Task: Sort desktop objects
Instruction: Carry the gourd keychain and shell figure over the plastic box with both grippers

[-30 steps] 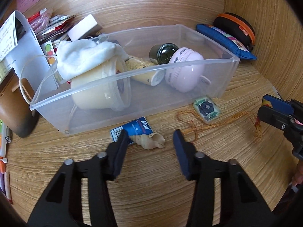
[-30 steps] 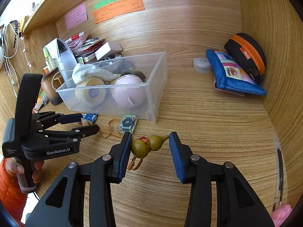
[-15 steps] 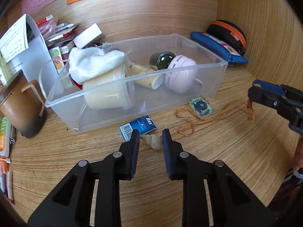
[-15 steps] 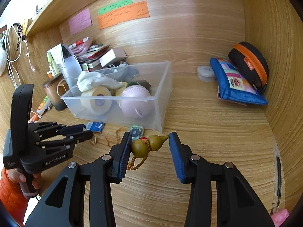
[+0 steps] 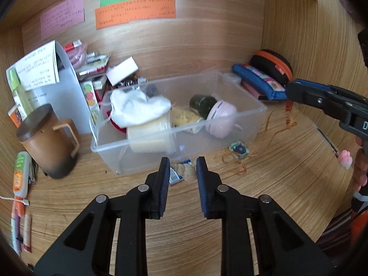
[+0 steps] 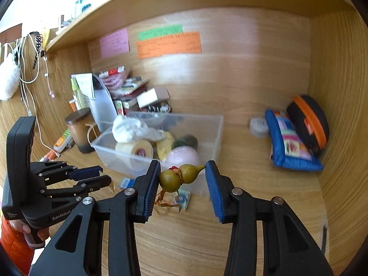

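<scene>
My left gripper [image 5: 181, 170] is shut on a beige seashell [image 5: 186, 171] and holds it above the desk in front of the clear plastic bin [image 5: 239, 124]. My right gripper [image 6: 182, 177] is shut on an olive gourd charm [image 6: 181, 177], whose orange cord hangs down to a green square pendant [image 5: 239, 148] on the desk. The right gripper also shows in the left wrist view [image 5: 296, 92], raised right of the bin. The bin [image 6: 214, 124] holds a tape roll [image 6: 135, 149], a white cloth [image 6: 131, 128] and a pink round case [image 6: 184, 156].
A small blue card [image 5: 177, 176] lies in front of the bin. A brown lidded mug [image 5: 48, 140] stands to the left. A blue pouch [image 6: 289, 145], a black and orange case [image 6: 308, 122] and a small white tub [image 6: 258, 126] sit at the right. Boxes and papers are stacked at the back.
My left gripper closed on the seashell and lifted it off the desk. My right gripper rose with the gourd, pulling its cord up. Both views now look from higher up.
</scene>
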Demonstrator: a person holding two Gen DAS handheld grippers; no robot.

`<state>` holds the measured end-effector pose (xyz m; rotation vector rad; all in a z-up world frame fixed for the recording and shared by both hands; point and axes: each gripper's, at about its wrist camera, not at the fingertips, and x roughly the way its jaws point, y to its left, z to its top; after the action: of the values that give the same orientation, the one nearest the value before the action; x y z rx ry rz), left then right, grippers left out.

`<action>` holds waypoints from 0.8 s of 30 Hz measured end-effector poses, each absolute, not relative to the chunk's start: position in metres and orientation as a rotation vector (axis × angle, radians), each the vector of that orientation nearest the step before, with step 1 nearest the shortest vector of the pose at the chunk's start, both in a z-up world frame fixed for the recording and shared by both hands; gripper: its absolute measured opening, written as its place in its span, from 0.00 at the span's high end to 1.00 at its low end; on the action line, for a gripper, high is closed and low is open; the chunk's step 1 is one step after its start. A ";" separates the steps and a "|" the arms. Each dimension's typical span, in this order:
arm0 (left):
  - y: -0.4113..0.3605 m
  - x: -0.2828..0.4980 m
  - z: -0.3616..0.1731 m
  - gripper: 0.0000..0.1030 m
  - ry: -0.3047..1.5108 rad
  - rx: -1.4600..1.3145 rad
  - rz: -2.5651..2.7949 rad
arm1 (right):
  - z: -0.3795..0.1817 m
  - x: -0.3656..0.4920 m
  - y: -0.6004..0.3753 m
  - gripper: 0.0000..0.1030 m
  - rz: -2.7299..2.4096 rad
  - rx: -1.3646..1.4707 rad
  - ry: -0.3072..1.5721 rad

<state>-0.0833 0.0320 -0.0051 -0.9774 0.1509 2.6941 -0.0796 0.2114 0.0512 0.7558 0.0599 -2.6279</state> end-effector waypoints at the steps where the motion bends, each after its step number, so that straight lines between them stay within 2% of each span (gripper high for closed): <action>1: 0.031 -0.084 0.000 0.78 0.142 -0.962 2.699 | 0.056 -0.080 0.209 0.64 -2.623 0.748 0.071; 24: 0.003 -0.115 0.061 0.78 0.130 -0.824 2.765 | 0.102 -0.123 0.174 0.64 -2.586 0.629 0.149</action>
<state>-0.1151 0.0031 0.0607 -0.8238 0.1299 2.7655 -0.1232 0.1736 0.1019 0.6288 0.1488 -2.5860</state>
